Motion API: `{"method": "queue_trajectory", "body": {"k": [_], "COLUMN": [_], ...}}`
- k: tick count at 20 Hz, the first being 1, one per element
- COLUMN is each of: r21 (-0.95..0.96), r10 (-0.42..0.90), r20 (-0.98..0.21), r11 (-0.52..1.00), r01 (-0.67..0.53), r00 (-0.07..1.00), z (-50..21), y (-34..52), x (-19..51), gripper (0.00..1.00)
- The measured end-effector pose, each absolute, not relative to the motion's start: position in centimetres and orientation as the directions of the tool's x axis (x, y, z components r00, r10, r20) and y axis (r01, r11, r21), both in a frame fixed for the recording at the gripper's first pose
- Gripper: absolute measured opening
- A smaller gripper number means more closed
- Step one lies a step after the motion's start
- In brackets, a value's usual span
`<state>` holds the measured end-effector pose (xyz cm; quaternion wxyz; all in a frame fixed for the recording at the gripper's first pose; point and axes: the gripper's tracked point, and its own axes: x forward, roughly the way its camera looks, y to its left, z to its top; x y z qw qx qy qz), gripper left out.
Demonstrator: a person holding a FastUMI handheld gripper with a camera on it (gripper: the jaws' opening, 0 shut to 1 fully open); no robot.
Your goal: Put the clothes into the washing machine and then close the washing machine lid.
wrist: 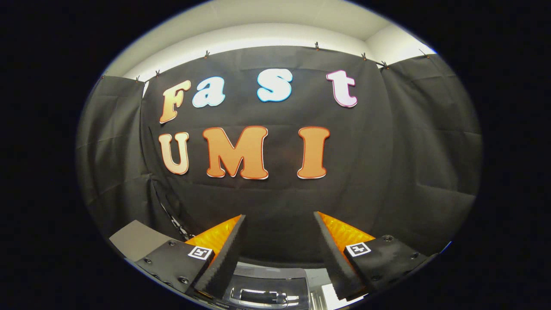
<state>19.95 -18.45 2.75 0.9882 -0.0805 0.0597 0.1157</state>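
Gripper raised, fingers spread wide, nothing between them.

Fingers point at the black cloth wall of the booth. Below and between the finger bases, the washing machine top shows: a glossy dark lid with a handle. A grey flat panel sits beside the left finger. Clothes: cannot tell where.

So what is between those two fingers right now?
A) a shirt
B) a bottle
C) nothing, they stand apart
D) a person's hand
C: the gripper has its fingers spread wide, with just the black cloth wall beyond the gap and part of the washing machine below it.
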Motion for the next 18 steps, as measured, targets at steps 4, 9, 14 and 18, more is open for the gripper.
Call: {"method": "queue_trajectory", "body": {"k": [4, 9, 14, 18], "r21": [-0.152, -0.164, -0.151, -0.133], "r10": [0.243, 0.244, 0.247, 0.257], "r20": [-0.082, -0.064, -0.070, -0.084], "r11": [0.956, 0.954, 0.955, 0.955], "r01": [-0.253, -0.251, -0.255, -0.267], "r00": [0.967, 0.968, 0.967, 0.963], "z": [5.5, 6.0, 5.5, 4.6], "y": [-18.2, -18.1, -18.0, -17.5], "x": [18.5, 18.0, 18.4, 18.8], "gripper": [0.97, 0.97, 0.97, 0.97]}}
